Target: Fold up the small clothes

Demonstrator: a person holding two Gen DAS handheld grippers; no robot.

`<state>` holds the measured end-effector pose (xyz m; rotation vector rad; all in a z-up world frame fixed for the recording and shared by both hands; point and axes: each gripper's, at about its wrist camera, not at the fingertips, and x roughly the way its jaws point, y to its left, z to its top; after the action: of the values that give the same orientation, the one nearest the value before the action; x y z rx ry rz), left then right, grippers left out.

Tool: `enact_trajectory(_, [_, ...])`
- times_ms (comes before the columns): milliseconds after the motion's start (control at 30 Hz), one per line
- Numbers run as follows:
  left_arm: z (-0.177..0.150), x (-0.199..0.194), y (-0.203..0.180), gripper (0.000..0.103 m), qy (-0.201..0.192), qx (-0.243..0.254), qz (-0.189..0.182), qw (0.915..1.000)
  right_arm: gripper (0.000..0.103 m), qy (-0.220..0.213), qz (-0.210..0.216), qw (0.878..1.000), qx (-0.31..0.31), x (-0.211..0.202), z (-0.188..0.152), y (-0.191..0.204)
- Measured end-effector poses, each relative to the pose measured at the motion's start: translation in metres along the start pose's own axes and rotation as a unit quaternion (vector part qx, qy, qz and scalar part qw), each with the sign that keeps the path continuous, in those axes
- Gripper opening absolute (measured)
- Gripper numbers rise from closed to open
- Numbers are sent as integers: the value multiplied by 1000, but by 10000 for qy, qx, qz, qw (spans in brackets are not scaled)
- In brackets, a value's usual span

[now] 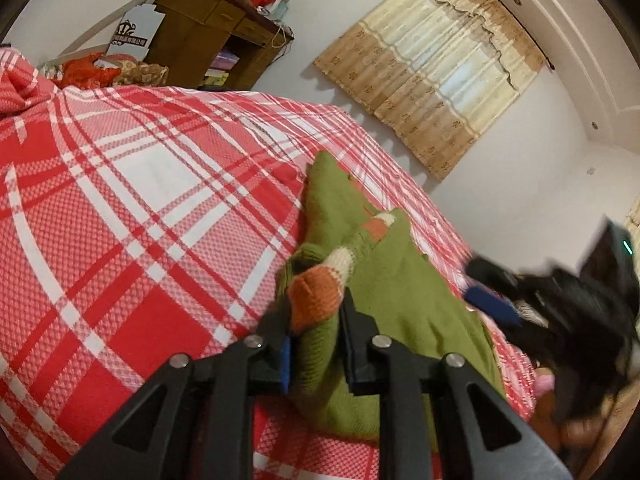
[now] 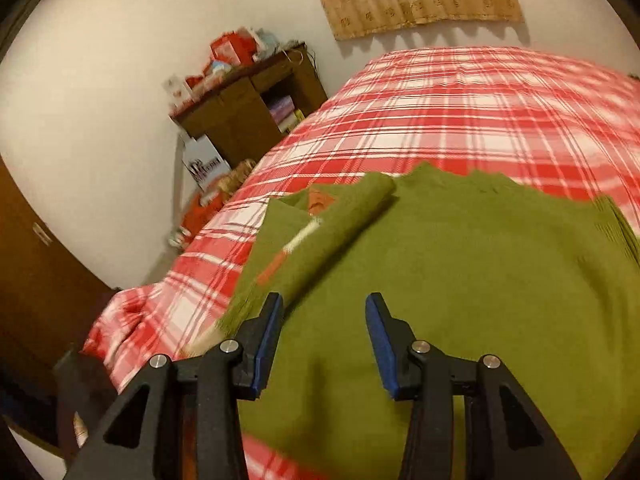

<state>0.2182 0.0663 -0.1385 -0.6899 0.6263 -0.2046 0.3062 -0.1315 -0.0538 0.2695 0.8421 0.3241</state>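
A green knit sweater [image 1: 400, 292] with orange and cream sleeve bands lies flat on a red and white plaid bedspread [image 1: 140, 200]. In the left wrist view my left gripper [image 1: 314, 308] has the sleeve's orange cuff [image 1: 316, 292] between its narrowly spread fingers, and the cuff fills the gap. The blurred right gripper [image 1: 492, 296] hovers at the sweater's right edge. In the right wrist view my right gripper [image 2: 324, 304] stands open above the sweater's body [image 2: 460, 280] with nothing between its fingers. One sleeve [image 2: 328, 232] lies folded across the garment's left part.
The bedspread [image 2: 460, 96] stretches far beyond the sweater. A brown wooden cabinet [image 1: 208, 36] piled with red boxes stands by the wall past the bed, with a white bag [image 1: 134, 32] and red items beside it. A beige curtain [image 1: 432, 76] hangs on the wall.
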Motion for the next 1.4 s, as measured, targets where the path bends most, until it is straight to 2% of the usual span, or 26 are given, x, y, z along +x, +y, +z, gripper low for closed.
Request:
enact_trajectory(133, [2,0,3,23,-11,11,-62,10000,45,90,-16,9994,321,30,41,8])
enact_trajectory(200, [2,1,3,23,-13,22,-84,10000,45,342,-46,9987,366,50,55,12])
enact_trajectory(233, [2,1,3,23,-15,24,-90,10000,45,515,-191,9979,334,61,59,15])
enact_trajectory(267, [2,1,3,23,-21,31,-98,9999,45,820,-506,9949,283,80,61,18])
enact_trajectory(333, [2,1,4,23,-28,30,-128,9999,45,1075,-734,9913,199,100,58,21])
enact_trajectory(400, [2,1,6,23,-25,-14,-182,9998,31,963,-1055,9897,-96,106,54,29])
enact_trajectory(433, [2,0,7,23,-33,-31,-213,9998,9,894,-1191,9884,-303,106,54,35])
enact_trajectory(567, [1,-2,12,23,-60,-33,-256,9996,7,586,-794,9937,-539,91,67,56])
enact_trajectory(667, [0,-4,15,23,-77,-37,-284,9996,7,192,-119,9974,-684,84,79,79])
enact_trajectory(700, [-1,-4,16,23,-79,-42,-295,9995,7,138,-40,9971,-749,86,81,86])
enact_trajectory(833, [-1,-6,19,23,-89,-68,-346,9993,9,756,-330,9928,-867,111,83,92])
enact_trajectory(900, [-1,-8,22,23,-113,-94,-387,9991,9,735,-379,9931,-828,107,80,87])
enact_trajectory(933, [-2,-9,23,23,-132,-95,-395,9991,10,722,-431,9931,-821,104,78,84])
enact_trajectory(1000, [-2,-9,24,22,-141,-83,-396,9991,25,707,-546,9919,-905,97,75,81])
enact_trajectory(1033, [-2,-9,24,22,-141,-82,-397,9991,50,662,-571,9917,-938,94,73,78])
enact_trajectory(1067, [-2,-9,24,22,-141,-83,-398,9991,71,610,-608,9919,-937,90,71,76])
enact_trajectory(1133, [-2,-9,24,22,-140,-82,-395,9991,74,555,-611,9929,-853,88,70,70])
enact_trajectory(1233, [-2,-8,24,22,-142,-83,-394,9991,74,852,-395,9922,-823,99,64,73])
enact_trajectory(1400, [-3,-9,24,22,-146,-88,-409,9990,74,1481,-1009,9726,-1484,140,45,99])
